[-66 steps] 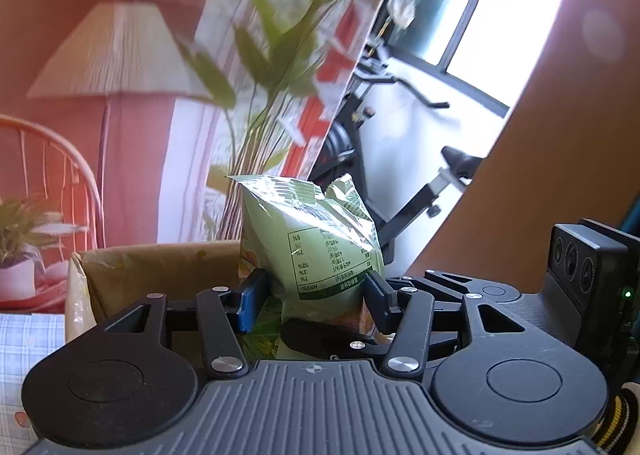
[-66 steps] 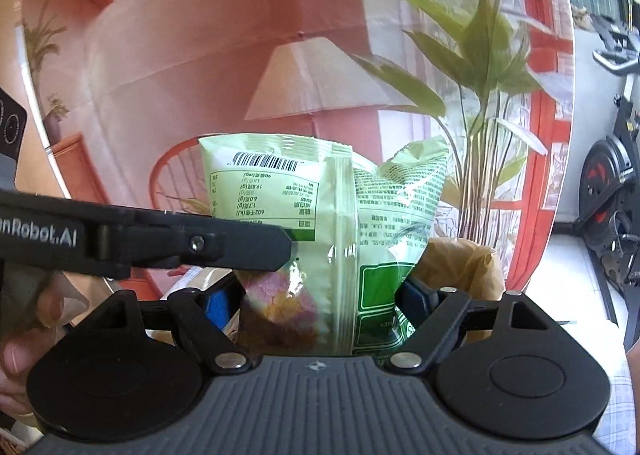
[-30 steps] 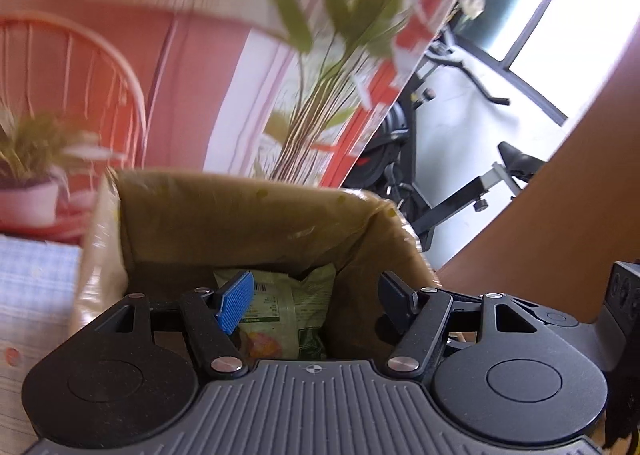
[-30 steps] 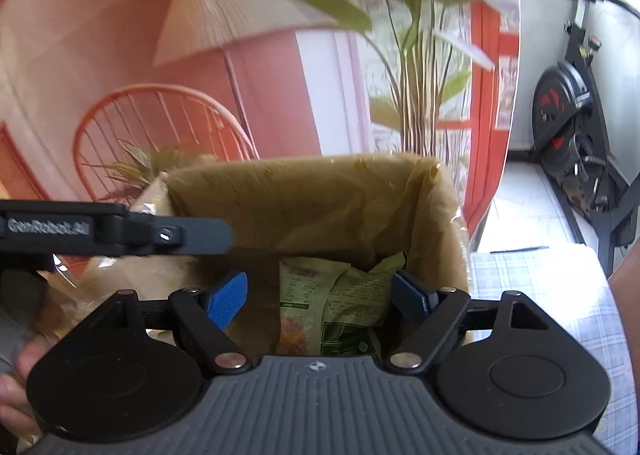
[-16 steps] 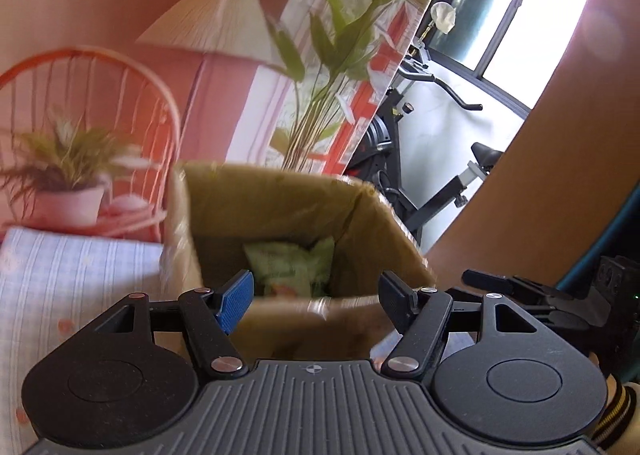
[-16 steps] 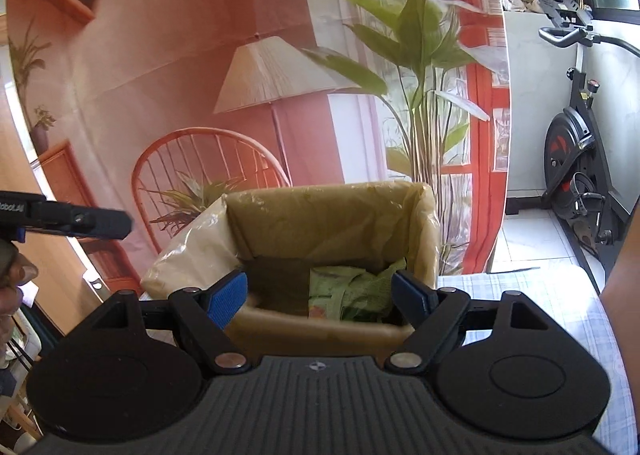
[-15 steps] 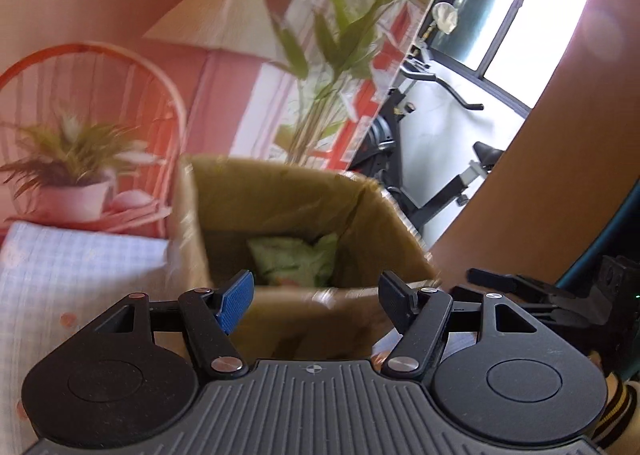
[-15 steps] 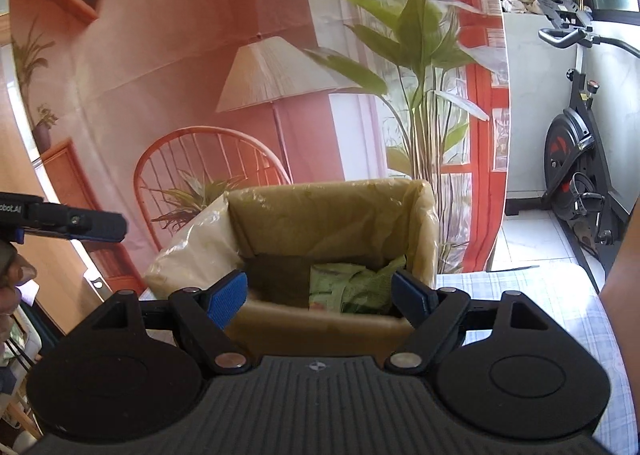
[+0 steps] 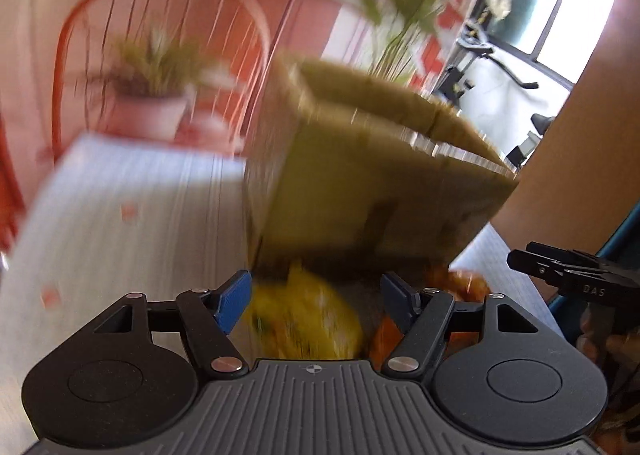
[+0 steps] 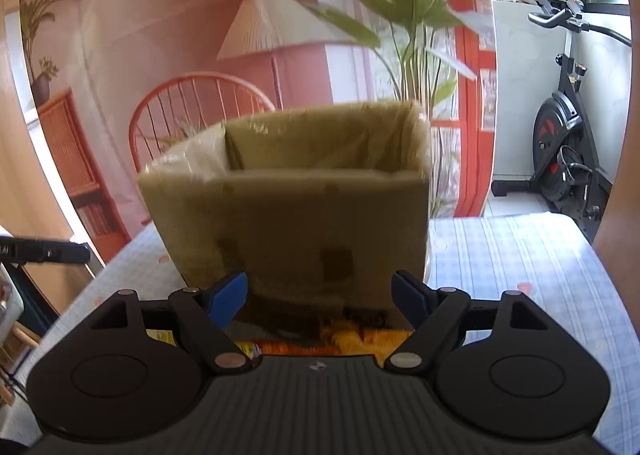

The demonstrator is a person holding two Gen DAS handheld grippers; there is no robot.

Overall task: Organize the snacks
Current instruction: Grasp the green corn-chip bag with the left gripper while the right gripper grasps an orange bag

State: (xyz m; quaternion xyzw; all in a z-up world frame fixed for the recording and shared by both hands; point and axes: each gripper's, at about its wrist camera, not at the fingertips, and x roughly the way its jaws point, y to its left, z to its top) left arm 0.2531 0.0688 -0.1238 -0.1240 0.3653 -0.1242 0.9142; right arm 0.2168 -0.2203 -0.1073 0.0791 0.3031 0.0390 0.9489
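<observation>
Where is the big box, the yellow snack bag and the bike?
cardboard box [image 10: 288, 223], right wrist view, on its front wall.
yellow snack bag [image 9: 304, 315], left wrist view, on its middle.
exercise bike [image 10: 560, 135], right wrist view, on its flywheel.

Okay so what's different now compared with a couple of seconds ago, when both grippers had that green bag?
Both grippers let the green snack bag go into the cardboard box, then pulled back and down. The left gripper, its jaws just opening wider, now frames a yellow snack bag lying before the box; the right gripper is open over an orange packet. The box stays on the checked tablecloth.
</observation>
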